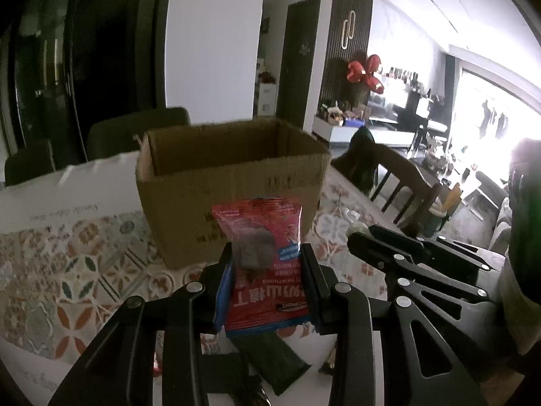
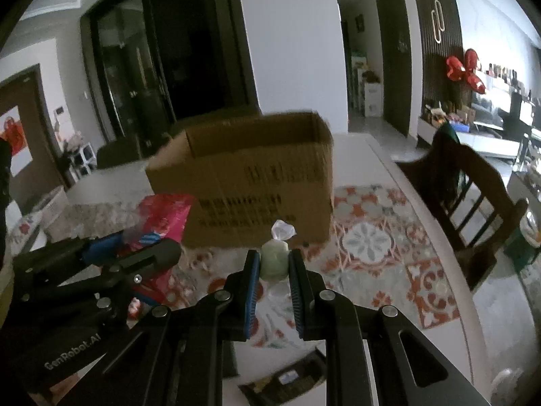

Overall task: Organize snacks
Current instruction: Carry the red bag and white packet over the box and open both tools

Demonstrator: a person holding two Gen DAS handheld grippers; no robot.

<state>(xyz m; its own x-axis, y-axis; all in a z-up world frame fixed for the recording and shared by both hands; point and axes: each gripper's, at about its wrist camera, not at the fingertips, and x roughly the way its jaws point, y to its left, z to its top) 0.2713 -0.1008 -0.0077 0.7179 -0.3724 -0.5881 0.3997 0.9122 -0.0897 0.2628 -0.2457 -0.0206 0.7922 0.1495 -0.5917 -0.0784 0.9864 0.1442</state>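
An open cardboard box [image 1: 233, 182] stands on the patterned tablecloth, also in the right wrist view [image 2: 250, 176]. My left gripper [image 1: 267, 260] is shut on a red snack packet [image 1: 263, 264] and holds it upright above the table, in front of the box. It also shows at the left of the right wrist view, with the red packet [image 2: 162, 220]. My right gripper [image 2: 274, 267] is shut on a small pale green wrapped candy [image 2: 274, 260] in front of the box. The right gripper shows at the right of the left wrist view [image 1: 358, 237].
Dark snack packets [image 1: 274, 362] lie on the table below the grippers, one also in the right wrist view [image 2: 287, 379]. A wooden chair [image 2: 473, 189] stands at the table's right edge. Dark chairs [image 1: 135, 132] stand behind the box.
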